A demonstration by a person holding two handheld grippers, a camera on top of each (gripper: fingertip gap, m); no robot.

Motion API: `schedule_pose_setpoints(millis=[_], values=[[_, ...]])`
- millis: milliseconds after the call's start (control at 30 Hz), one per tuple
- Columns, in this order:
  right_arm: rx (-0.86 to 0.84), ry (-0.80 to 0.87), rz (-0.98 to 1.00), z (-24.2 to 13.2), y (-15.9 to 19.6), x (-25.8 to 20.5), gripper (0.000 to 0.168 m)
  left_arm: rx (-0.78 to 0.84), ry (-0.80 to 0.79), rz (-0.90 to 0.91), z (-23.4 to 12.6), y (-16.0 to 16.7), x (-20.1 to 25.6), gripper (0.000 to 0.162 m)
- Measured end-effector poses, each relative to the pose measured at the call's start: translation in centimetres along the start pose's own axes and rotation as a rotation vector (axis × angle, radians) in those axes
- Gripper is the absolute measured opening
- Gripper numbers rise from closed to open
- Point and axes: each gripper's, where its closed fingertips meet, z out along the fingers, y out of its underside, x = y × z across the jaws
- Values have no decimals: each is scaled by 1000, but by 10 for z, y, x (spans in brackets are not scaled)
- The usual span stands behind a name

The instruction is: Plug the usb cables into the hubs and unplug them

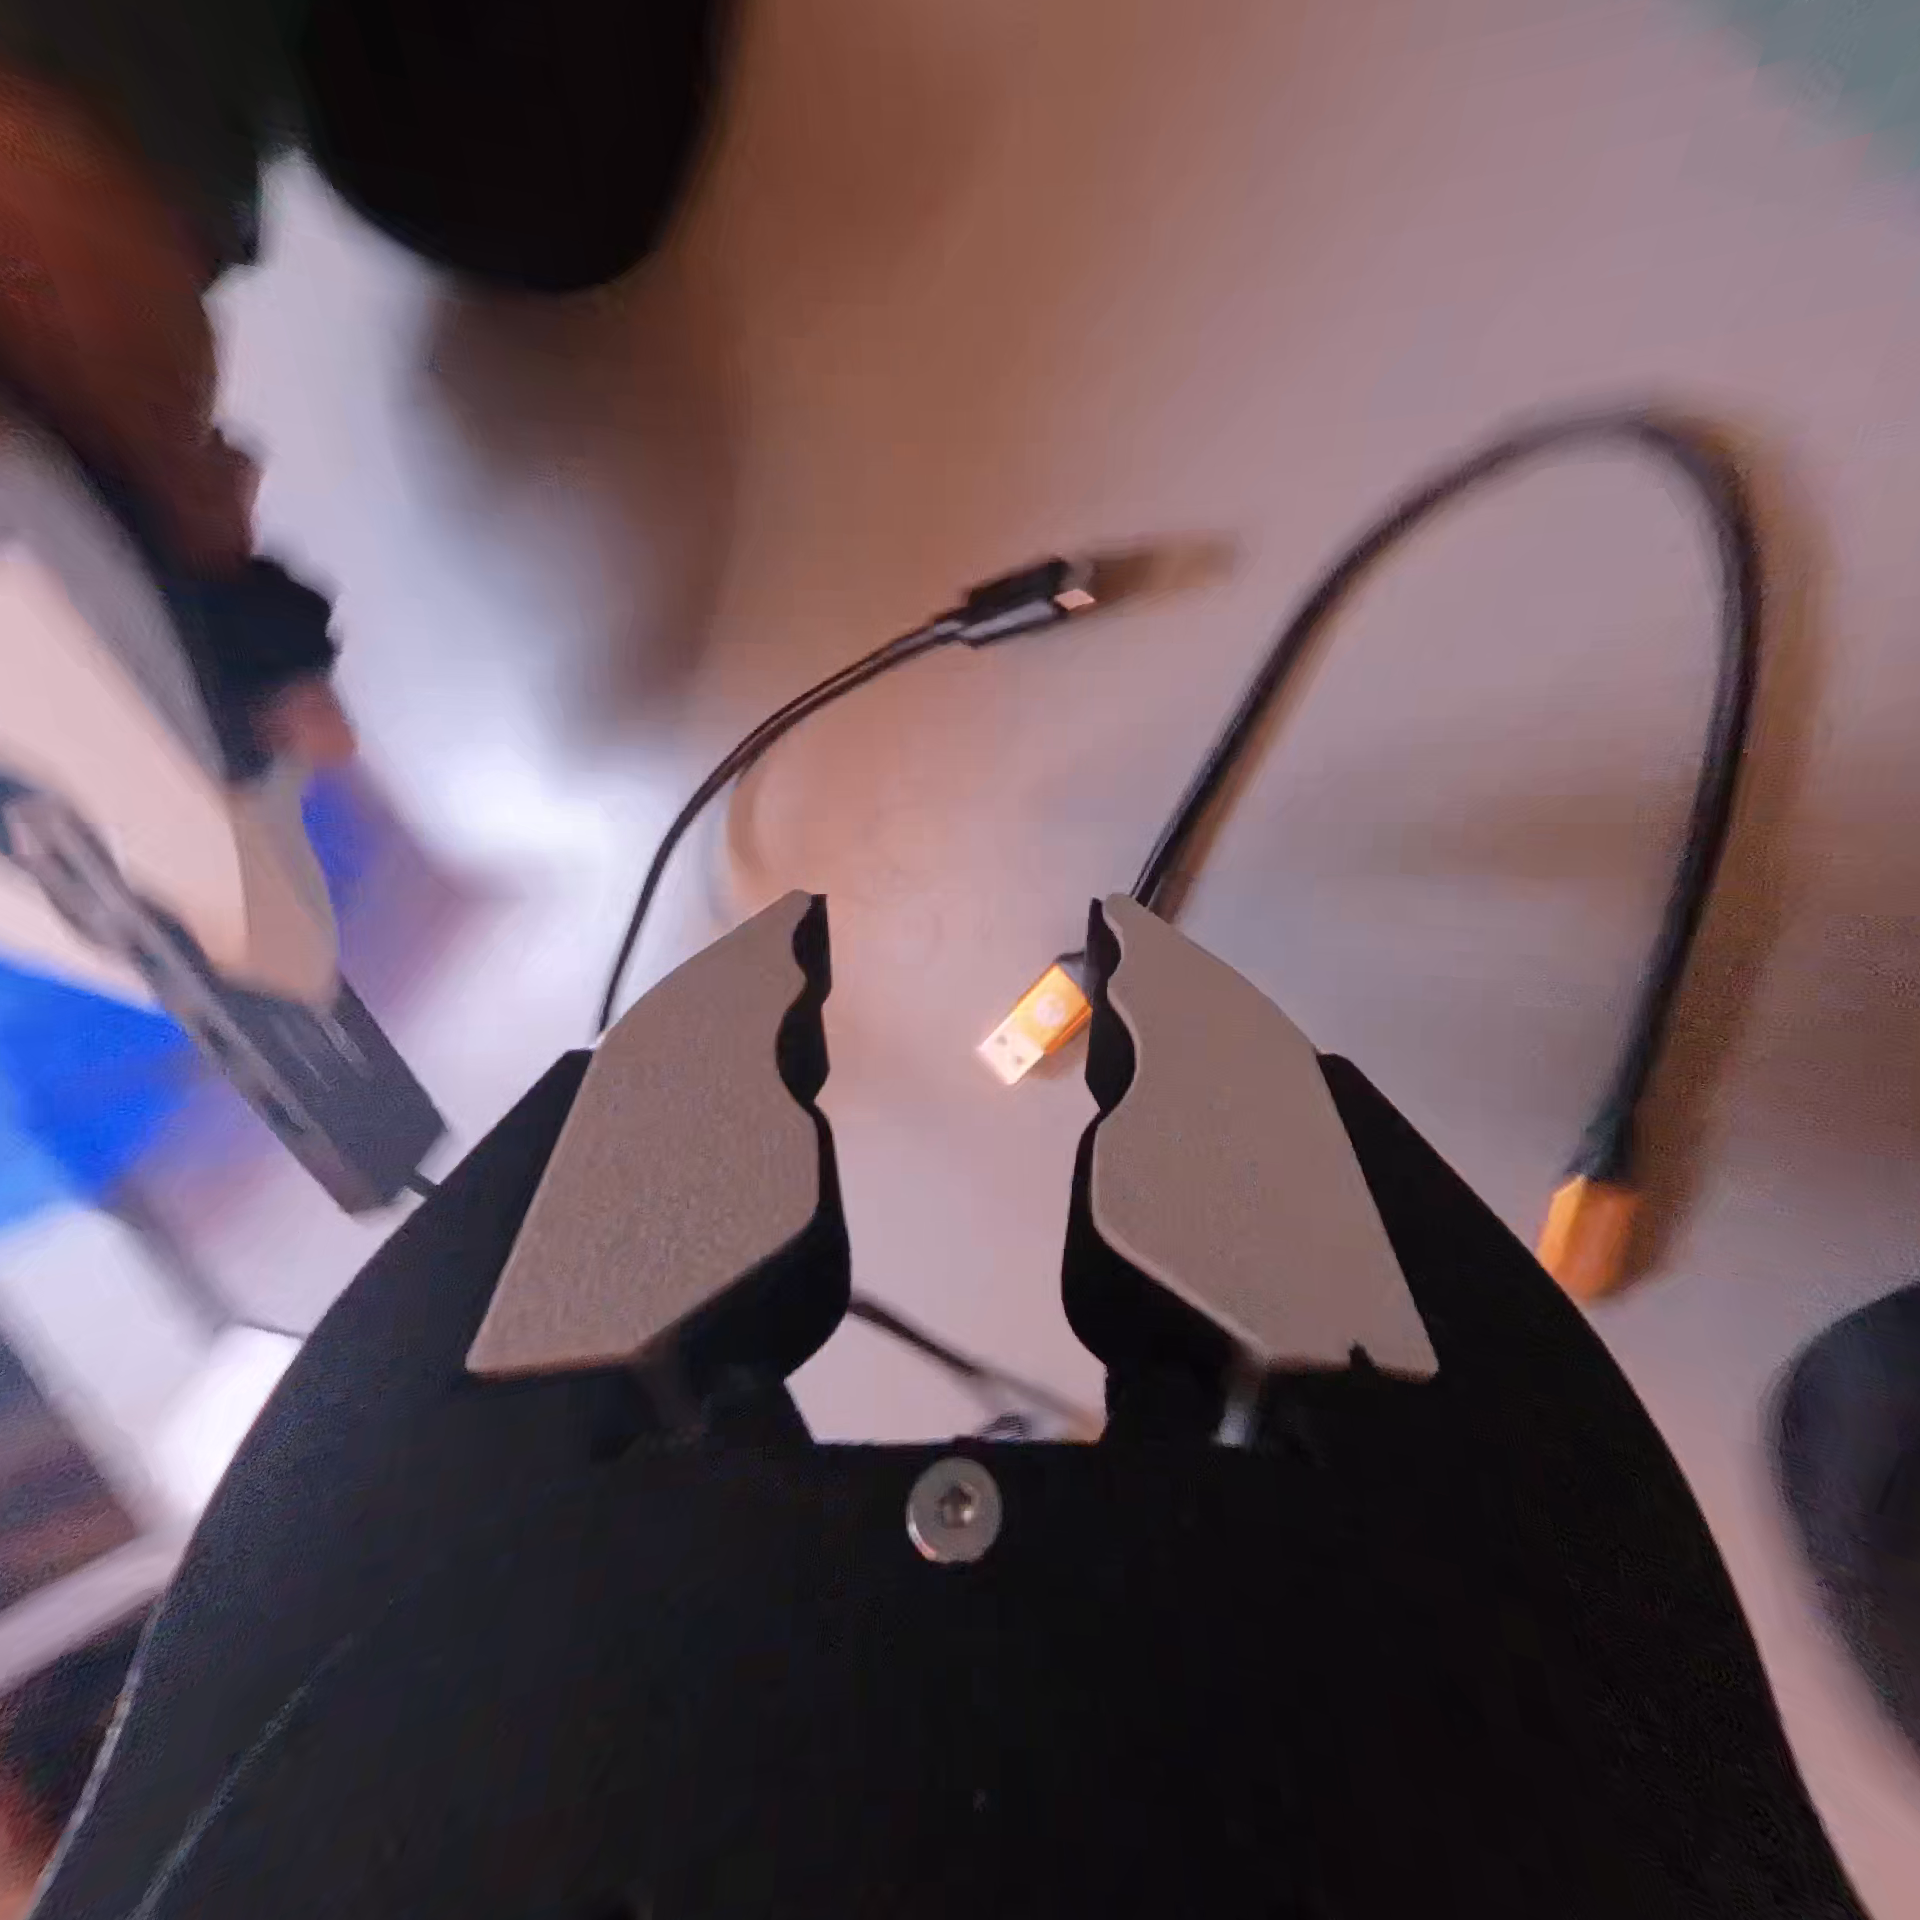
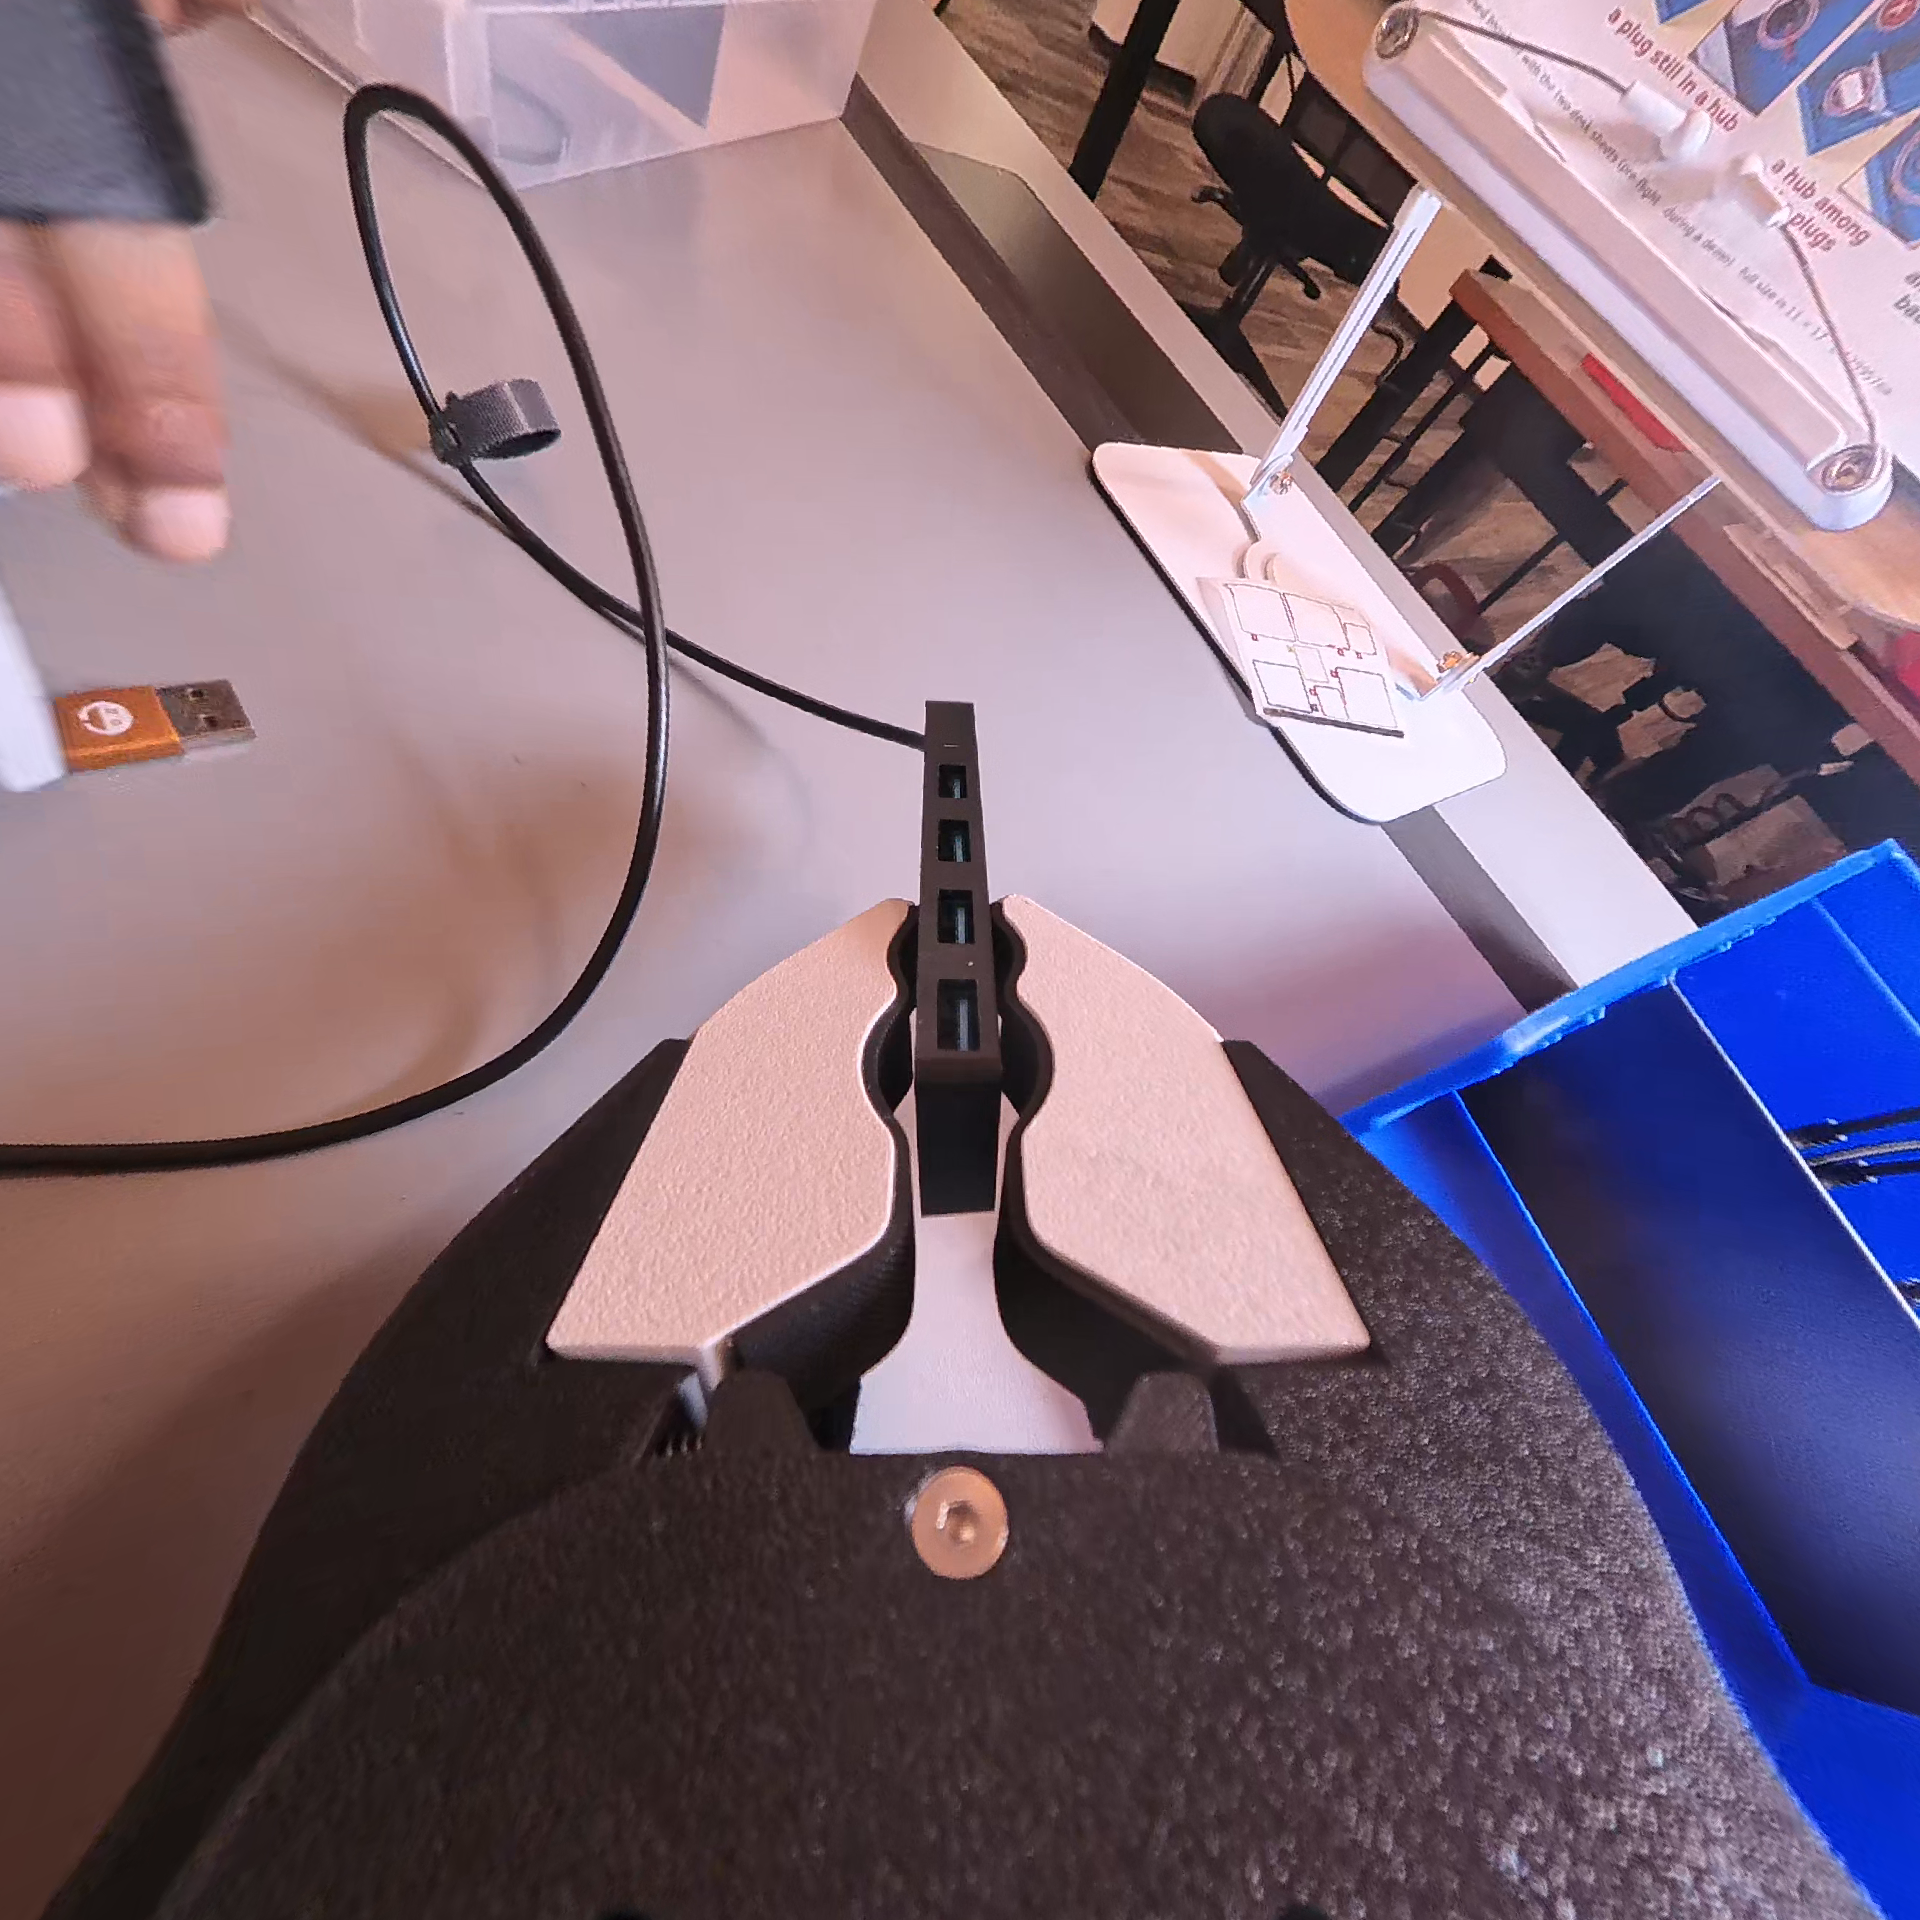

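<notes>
My right gripper (image 2: pixel 954 920) is shut on a black USB hub (image 2: pixel 948 800) and holds it edge-up, with its row of ports facing the camera. The hub's black cable (image 2: pixel 644 644) loops over the grey table, bound by a strap (image 2: pixel 488 418). My left gripper (image 1: pixel 956 914) is open above the table. An orange USB plug (image 1: pixel 1034 1023) lies just beyond its tips, close to the right finger (image 1: pixel 1195 1091). That plug's black braided cable (image 1: pixel 1725 665) arcs to a second orange plug (image 1: pixel 1584 1236). The hub shows blurred at the left of the left wrist view (image 1: pixel 301 1060). The first orange plug also shows in the right wrist view (image 2: pixel 156 727).
A dark-ended plug (image 1: pixel 1023 597) on a thin black cable lies farther back. A blue bin (image 2: pixel 1662 1247) stands at the right, and a white lamp base (image 2: pixel 1340 665) sits by the table edge (image 2: pixel 1507 894). A clear box (image 2: pixel 623 73) stands at the back. A person's hand (image 2: pixel 114 416) is at the left.
</notes>
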Motion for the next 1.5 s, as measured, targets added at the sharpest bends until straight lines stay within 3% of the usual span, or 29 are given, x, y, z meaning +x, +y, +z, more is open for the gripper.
schedule_pose_setpoints(millis=[100,167,233,367,533,633,833,933,1067,1233,1333,1400,1500], values=[[-3,0,13,0,0,1,12,111,-21,-662,-15,11,-10,42],[-10,4,22,-1,0,2,12,146,-23,-1012,-19,20,-2,35],[-14,7,39,-1,1,3,12,124,-68,-1193,-14,30,12,34],[-23,8,73,0,2,5,12,206,-207,-1392,5,34,17,39],[-18,3,92,-2,1,5,12,63,-302,-1195,29,26,16,34],[-9,-2,87,-3,-1,4,12,9,-258,-1050,31,22,10,31],[91,-59,14,-10,-13,-1,12,-80,81,-622,26,22,28,30],[167,-74,-41,-16,-19,-3,12,6,221,-405,15,21,45,25],[197,-33,-144,-22,-23,-5,11,123,171,-486,1,24,36,25],[141,3,-184,-20,-17,-8,12,36,3,-660,-4,29,40,33],[134,-10,-153,-18,-15,-6,12,-1,-138,-902,-2,34,38,29],[127,-14,-134,-17,-14,-5,12,-104,-257,-1046,0,53,36,37],[106,-10,-128,-16,-11,-4,12,-99,-289,-1144,10,50,38,39]])
